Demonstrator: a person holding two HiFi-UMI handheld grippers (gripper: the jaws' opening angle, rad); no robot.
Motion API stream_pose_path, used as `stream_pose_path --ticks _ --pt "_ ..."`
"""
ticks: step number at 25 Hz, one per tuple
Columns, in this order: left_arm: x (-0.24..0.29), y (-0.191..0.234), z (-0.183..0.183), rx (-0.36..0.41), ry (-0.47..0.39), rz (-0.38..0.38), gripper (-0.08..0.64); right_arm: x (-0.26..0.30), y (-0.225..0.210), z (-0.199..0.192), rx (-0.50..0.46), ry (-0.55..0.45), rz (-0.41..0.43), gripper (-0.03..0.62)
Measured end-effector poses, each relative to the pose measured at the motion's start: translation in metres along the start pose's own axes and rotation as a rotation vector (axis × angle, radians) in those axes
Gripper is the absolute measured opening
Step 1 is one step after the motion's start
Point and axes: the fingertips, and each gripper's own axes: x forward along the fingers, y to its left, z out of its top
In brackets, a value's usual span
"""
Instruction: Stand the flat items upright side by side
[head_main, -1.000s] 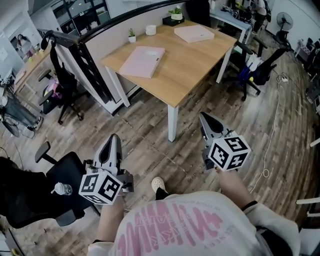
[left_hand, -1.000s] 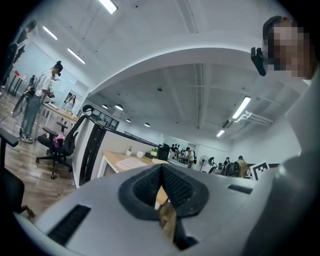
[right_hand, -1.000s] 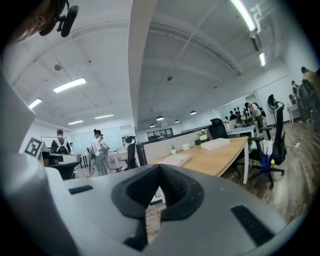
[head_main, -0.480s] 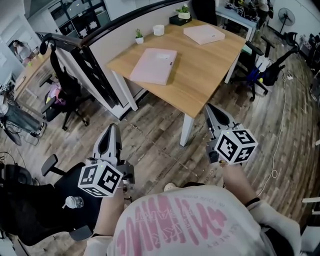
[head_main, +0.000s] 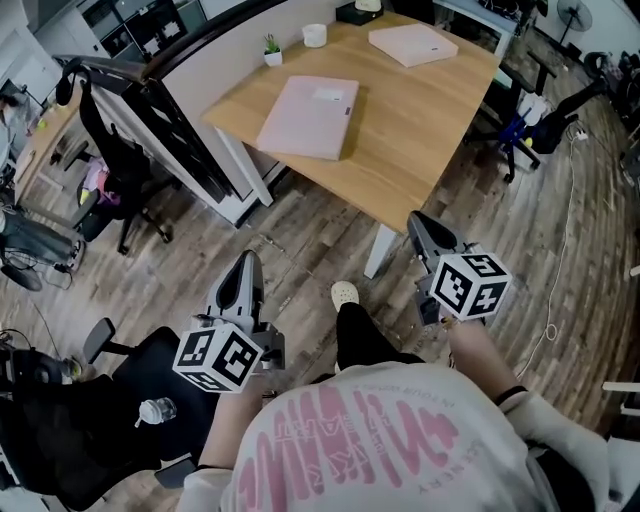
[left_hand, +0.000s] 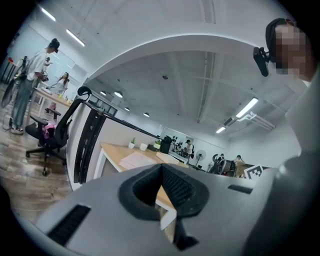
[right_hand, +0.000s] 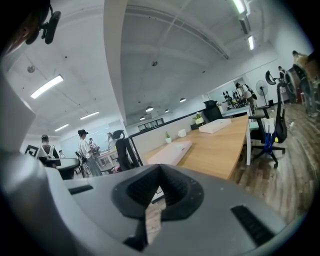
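Note:
Two flat pink items lie on the wooden table (head_main: 420, 130): a larger one (head_main: 310, 117) near the left side and a smaller one (head_main: 413, 44) at the far end. Both lie flat and apart. My left gripper (head_main: 250, 262) hangs over the floor short of the table, shut and empty. My right gripper (head_main: 415, 222) is shut and empty just before the table's near corner. The left gripper view shows its jaws (left_hand: 161, 167) closed with the table beyond. In the right gripper view the closed jaws (right_hand: 159, 167) point at the larger pink item (right_hand: 170, 152).
A white cup (head_main: 314, 35) and a small potted plant (head_main: 272, 48) stand at the table's far edge. A dark partition (head_main: 180, 130) flanks the table's left. A black chair (head_main: 60, 420) with a bottle (head_main: 157, 410) sits lower left; more chairs (head_main: 520, 115) stand right.
Both grippers have moved forward toward the table, which now sits closer in view. The person's leg and shoe have stepped forward between them. Both stay shut.

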Motion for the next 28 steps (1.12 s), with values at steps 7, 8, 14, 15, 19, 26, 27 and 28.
stream_pose_path --ticks 7,8,14,15,19,26,27,28 --pt "0.049 0.035 0.011 -0.013 0.001 0.035 0.002 0.077 -0.017 0.008 -0.013 0.054 0.014 0.0" --pt "0.058 0.042 0.015 -0.014 -0.004 0.043 0.002 0.09 -0.019 0.013 -0.013 0.055 0.018 0.0" --pt "0.125 0.072 0.056 -0.019 -0.038 0.067 0.002 0.173 -0.026 0.066 -0.038 0.042 0.06 0.0" --pt "0.137 0.075 0.064 -0.013 -0.046 0.069 0.002 0.186 -0.028 0.077 -0.04 0.034 0.068 0.0" --pt "0.18 0.082 0.092 -0.039 -0.103 0.053 0.002 0.232 -0.038 0.111 -0.045 0.014 0.093 0.0" --pt "0.244 0.094 0.106 -0.035 -0.119 0.049 0.002 0.287 -0.068 0.144 -0.049 -0.015 0.103 0.0" --pt "0.251 0.097 0.104 -0.036 -0.111 0.051 0.002 0.293 -0.073 0.145 -0.047 -0.013 0.097 0.0" --pt "0.258 0.1 0.102 -0.039 -0.1 0.053 0.002 0.298 -0.077 0.143 -0.043 -0.007 0.091 0.0"
